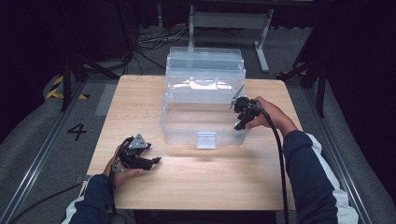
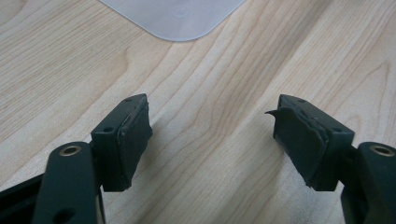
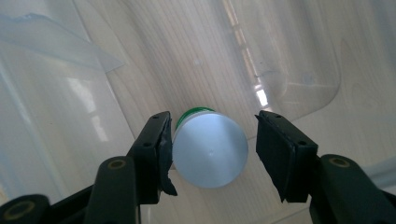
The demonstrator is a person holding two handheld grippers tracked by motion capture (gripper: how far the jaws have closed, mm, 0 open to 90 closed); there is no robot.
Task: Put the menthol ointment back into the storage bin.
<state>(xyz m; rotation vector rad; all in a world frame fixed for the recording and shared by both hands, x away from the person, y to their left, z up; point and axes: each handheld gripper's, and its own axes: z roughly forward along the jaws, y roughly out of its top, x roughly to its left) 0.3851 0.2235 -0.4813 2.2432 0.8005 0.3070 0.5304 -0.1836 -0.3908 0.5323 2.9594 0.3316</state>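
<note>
Right gripper view, item: small can (image 3: 210, 149), silver end toward me, green band round its body, inside the clear plastic bin (image 3: 299, 70).
Position: low in the bin, between the jaws of my right hand-held gripper (image 3: 212, 154); whether it rests on the bin floor I cannot tell.
Right hand-held gripper state: jaws spread; left pad at or just beside the can wall, right pad apart with a visible gap. Not pinching.
Handling, my estimate: light, stiff metal, smooth and round, so likely to slip or roll; thin wall may dent under a hard squeeze.
Where to hold: across the cylinder wall near the silver end, pads on opposite sides.
Edges: in the high view my right hand-held gripper (image 1: 243, 112) reaches over the bin's right rim (image 1: 243, 88); bin walls near on both sides, so room is mostly straight up.
Lid: stands open behind the bin (image 1: 205, 58).
Left hand-held gripper (image 1: 140, 156): spread, holding nothing, over bare counter (image 1: 201, 182).
Open room: wide stretch of counter in front of the bin.
</note>
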